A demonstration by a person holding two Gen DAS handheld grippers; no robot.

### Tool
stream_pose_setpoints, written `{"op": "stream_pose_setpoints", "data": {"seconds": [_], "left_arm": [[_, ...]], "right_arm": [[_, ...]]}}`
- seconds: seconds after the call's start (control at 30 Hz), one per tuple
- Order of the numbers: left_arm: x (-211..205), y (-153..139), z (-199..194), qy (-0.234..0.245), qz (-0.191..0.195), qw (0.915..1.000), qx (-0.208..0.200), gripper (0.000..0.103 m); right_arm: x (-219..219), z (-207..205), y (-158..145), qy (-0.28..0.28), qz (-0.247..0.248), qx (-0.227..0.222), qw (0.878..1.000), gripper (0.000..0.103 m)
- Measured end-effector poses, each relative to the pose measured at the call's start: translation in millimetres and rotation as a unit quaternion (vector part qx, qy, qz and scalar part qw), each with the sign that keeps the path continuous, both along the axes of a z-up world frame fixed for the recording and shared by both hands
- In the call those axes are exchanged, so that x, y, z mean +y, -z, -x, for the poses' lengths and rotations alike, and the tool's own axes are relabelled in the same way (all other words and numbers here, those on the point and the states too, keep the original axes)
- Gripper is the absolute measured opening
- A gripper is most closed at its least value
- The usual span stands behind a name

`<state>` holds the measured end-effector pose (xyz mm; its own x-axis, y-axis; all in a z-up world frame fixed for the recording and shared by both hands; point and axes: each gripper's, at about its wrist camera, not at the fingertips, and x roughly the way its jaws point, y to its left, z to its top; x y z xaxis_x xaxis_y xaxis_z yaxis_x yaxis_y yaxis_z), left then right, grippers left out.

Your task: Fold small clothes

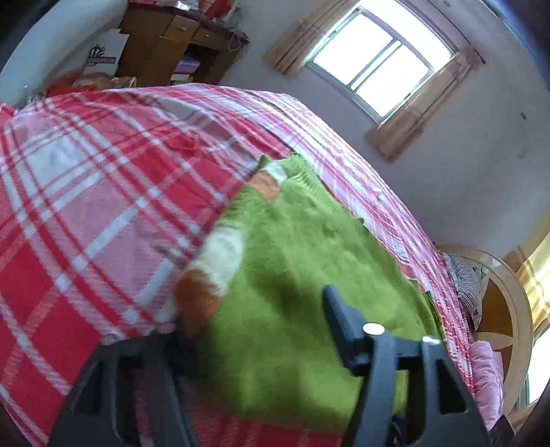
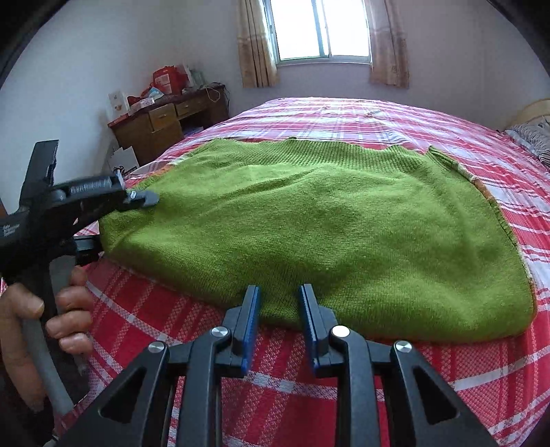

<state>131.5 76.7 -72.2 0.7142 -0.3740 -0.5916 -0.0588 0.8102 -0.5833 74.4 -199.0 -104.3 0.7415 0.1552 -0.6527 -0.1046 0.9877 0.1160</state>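
A green knit sweater lies spread flat on the red plaid bed. It has white and orange bands on a sleeve. My right gripper hovers at the sweater's near hem, its blue pads a narrow gap apart with flat cloth showing between them, nothing pinched. My left gripper straddles the sweater's left edge. One finger is above the cloth and the other is mostly hidden by the orange cuff; the jaws stand wide. In the right wrist view, a hand holds the left gripper.
A wooden desk with boxes and bags stands against the wall left of the bed. A curtained window is behind the bed. Pillows and a headboard lie at the right end.
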Motion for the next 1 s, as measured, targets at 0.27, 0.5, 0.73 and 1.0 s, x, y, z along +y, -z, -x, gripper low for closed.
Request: {"op": "stream_pose_setpoints", "data": {"seconds": [0.27,0.5,0.73,1.0], "left_arm": [[-4,-7,-31,-0.021,0.004,0.9998,0.005,0.074],[2,-2,-43,-0.024,-0.028,0.9993,-0.008,0.044],[-1,-8,-45,-0.033,-0.061,0.9975,-0.011,0.024],[-67,-61,-21,0.044,-0.213,0.9676,-0.128,0.017]], "right_arm": [[3,-42,-58,0.012,-0.029,-0.037,0.999,0.025],[11,-107,-9,0.024,-0.033,0.033,0.999,0.025],[5,-107,-8,0.023,-0.057,0.023,0.998,0.025],[-8,-101,-8,0.023,-0.103,0.016,0.994,0.025]]}}
